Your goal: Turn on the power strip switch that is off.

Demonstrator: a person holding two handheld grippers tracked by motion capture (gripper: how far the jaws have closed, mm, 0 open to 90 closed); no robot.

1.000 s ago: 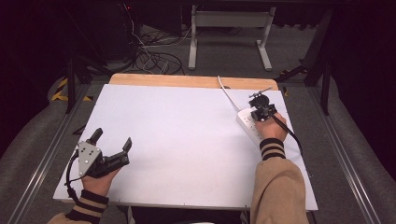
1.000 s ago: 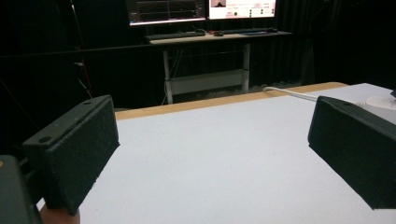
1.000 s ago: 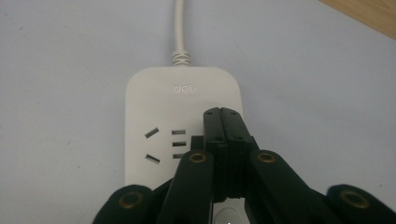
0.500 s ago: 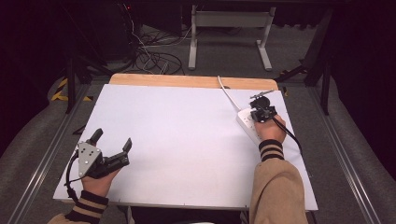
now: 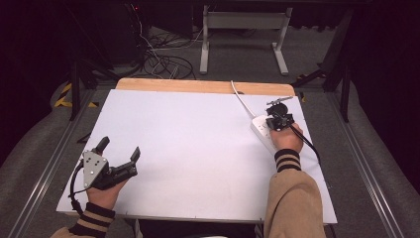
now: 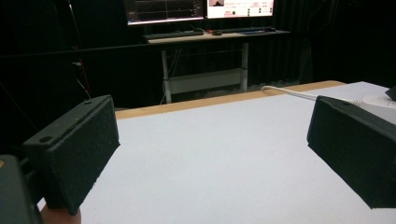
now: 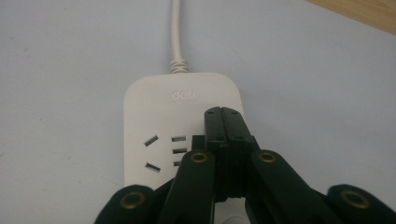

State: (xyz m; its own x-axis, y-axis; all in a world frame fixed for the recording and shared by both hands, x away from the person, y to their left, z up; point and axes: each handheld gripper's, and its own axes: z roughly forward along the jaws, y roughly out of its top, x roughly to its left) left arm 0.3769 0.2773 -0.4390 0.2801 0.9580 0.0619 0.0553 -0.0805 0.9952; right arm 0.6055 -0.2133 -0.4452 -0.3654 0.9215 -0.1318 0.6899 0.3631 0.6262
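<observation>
A white power strip (image 5: 259, 130) lies at the right of the white table (image 5: 188, 139), and its white cord (image 5: 241, 99) runs off the far edge. My right gripper (image 5: 277, 120) stands on top of the strip with its jaws shut. In the right gripper view the closed tips (image 7: 224, 114) sit over the power strip's (image 7: 154, 107) face beside its socket slots, with nothing visibly between them. Whether they touch it I cannot tell. My left gripper (image 5: 119, 148) rests at the front left, open and holding nothing. In its own view the left gripper (image 6: 212, 144) faces bare table, with the strip (image 6: 378, 100) far right.
A wooden strip (image 5: 198, 85) borders the table's far edge. Beyond it, loose cables (image 5: 158, 62) lie on the floor beside a white desk frame (image 5: 242, 29). Monitors (image 6: 196, 9) glow on a desk in the dark background.
</observation>
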